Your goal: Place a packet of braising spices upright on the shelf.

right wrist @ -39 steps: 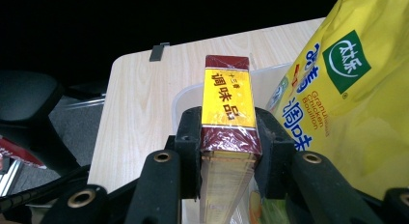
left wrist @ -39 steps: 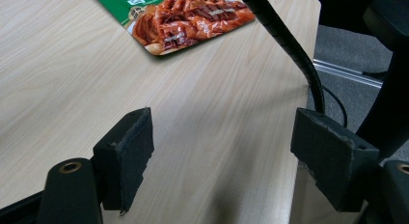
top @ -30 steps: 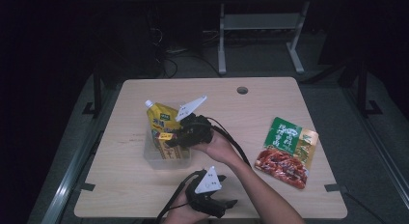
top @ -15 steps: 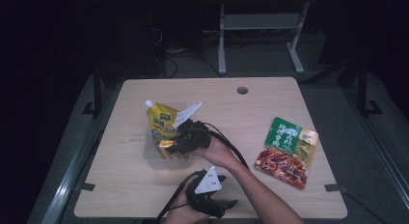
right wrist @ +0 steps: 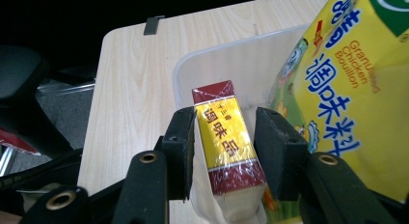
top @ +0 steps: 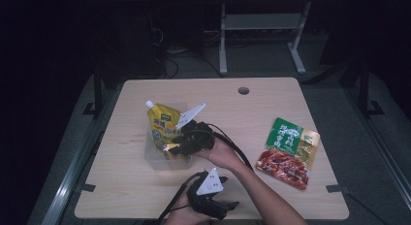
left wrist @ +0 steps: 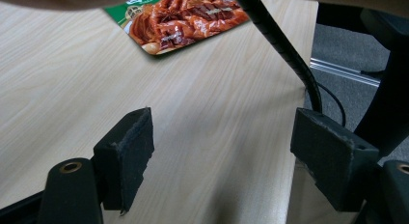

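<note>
Working from the largest item down, you have the table (top: 271,113) carrying every item in front of you. Your clear plastic bin (top: 154,159) sits left of centre on it, and the yellow bouillon pouch (top: 163,124) stands inside, leaning against the far wall with its spout up. A green and red food packet (top: 288,152) lies flat well apart to the right.

Your right gripper (top: 180,147) reaches over the bin's near right edge. In the right gripper view, the small yellow and red seasoning box (right wrist: 226,139) stands between the two black jaws, inside the bin and just beside the pouch. The jaws have just been opening: a narrow gap shows along the right pad, while the left pad lies close against the box's side; you cannot tell whether it touches.

Your left gripper (top: 225,208) rests at the near table edge, well apart from the bin. In the left gripper view its jaws stand wide with bare tabletop between them.
</note>
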Action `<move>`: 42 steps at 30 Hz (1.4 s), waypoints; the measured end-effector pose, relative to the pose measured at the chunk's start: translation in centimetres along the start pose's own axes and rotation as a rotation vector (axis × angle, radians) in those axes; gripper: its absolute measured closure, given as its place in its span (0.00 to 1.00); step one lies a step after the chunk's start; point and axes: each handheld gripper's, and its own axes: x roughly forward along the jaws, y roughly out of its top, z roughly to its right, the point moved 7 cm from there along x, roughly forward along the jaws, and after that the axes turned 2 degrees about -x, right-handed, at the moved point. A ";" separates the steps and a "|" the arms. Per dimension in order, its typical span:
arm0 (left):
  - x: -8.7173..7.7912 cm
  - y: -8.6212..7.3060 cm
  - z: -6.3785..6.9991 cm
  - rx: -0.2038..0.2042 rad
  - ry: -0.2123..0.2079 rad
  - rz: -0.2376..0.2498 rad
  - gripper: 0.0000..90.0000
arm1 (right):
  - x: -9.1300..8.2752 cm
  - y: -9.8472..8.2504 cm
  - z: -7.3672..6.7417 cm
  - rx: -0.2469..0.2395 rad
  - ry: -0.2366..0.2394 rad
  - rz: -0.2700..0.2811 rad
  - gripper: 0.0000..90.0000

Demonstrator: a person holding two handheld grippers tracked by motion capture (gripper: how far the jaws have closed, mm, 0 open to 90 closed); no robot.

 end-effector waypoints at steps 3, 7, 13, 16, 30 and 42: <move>0.0 0.0 0.0 0.001 0.001 -0.003 0.25 | -0.3 -0.1 0.0 -0.002 -0.005 0.000 0.64; 0.1 0.0 0.0 0.004 -0.002 -0.006 0.25 | -0.9 -0.3 0.2 0.012 -0.004 0.005 0.62; 0.0 0.1 -0.1 0.002 -0.001 -0.005 0.25 | -2.0 -0.5 0.1 0.032 -0.003 0.025 0.62; -0.1 0.1 -0.2 -0.005 0.000 -0.003 0.25 | -2.6 -0.8 0.2 0.044 0.001 0.035 0.61; 0.1 0.3 -0.2 -0.019 -0.001 -0.004 0.26 | -4.9 -2.5 0.6 0.098 0.011 0.064 0.56; 0.0 0.2 -0.6 -0.011 0.005 -0.018 0.26 | -6.8 -3.6 1.0 0.135 -0.013 0.094 0.54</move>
